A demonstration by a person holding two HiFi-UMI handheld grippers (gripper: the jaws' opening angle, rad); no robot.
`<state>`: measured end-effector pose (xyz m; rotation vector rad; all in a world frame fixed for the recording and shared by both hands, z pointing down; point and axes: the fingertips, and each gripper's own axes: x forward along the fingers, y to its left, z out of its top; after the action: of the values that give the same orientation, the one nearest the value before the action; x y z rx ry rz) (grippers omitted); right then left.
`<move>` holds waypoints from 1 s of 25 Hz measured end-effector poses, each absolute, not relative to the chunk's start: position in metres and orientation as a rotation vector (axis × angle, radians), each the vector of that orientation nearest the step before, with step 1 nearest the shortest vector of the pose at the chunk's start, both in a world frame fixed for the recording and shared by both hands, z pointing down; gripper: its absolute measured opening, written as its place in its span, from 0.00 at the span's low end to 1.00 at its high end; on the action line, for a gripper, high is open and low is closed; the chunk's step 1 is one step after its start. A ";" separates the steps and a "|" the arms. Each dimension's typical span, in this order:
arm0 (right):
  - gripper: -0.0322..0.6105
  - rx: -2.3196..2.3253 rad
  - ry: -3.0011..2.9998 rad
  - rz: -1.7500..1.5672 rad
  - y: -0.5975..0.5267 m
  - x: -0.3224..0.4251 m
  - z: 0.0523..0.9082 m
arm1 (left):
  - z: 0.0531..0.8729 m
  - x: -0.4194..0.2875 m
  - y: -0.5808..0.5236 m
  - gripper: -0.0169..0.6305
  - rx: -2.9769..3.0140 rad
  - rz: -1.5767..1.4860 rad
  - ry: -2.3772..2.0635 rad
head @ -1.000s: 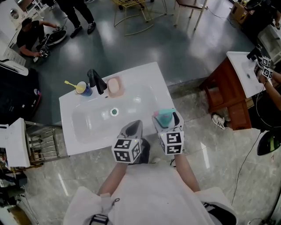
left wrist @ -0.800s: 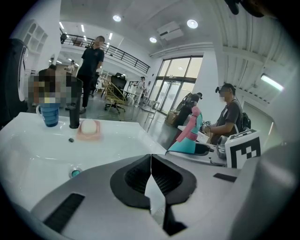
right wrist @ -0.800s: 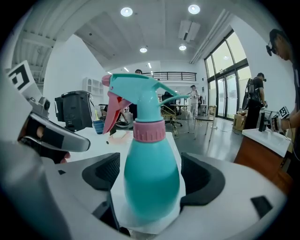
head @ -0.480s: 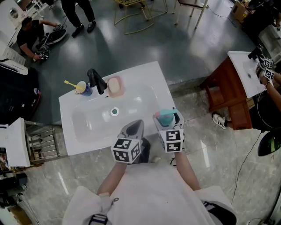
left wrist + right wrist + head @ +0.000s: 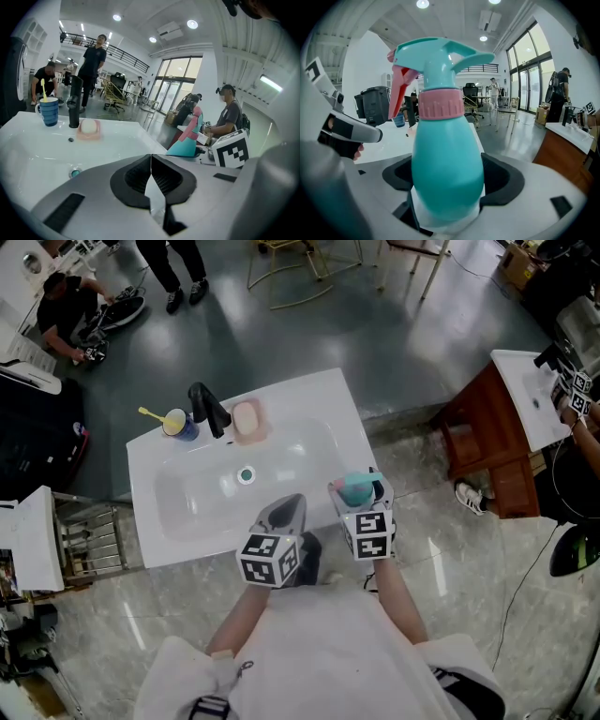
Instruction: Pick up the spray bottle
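Right gripper [image 5: 450, 182] clamped the bottle's [image 5: 445, 136] smooth, likely light, slippery belly at the sink's [image 5: 309, 392] 4 o'clock; left gripper [image 5: 151, 174] was closed, empty.

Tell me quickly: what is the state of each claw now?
Left claw: closed, empty.
Right claw: closed on the bottle.
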<state>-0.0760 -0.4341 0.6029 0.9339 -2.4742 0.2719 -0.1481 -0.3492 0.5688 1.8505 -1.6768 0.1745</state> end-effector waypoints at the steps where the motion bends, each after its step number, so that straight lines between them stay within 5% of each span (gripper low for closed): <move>1: 0.65 0.930 -2.473 0.270 -0.435 -0.076 0.602 | 0.569 -0.148 -0.350 0.07 1.850 0.175 -1.677; 25: 0.65 0.925 -2.474 0.317 -0.442 -0.073 0.603 | 0.571 -0.143 -0.355 0.07 1.834 0.171 -1.686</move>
<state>-0.0734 -0.4417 0.6032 0.9252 -2.4740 0.3168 -0.1432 -0.3546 0.5708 1.8341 -1.6861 0.1707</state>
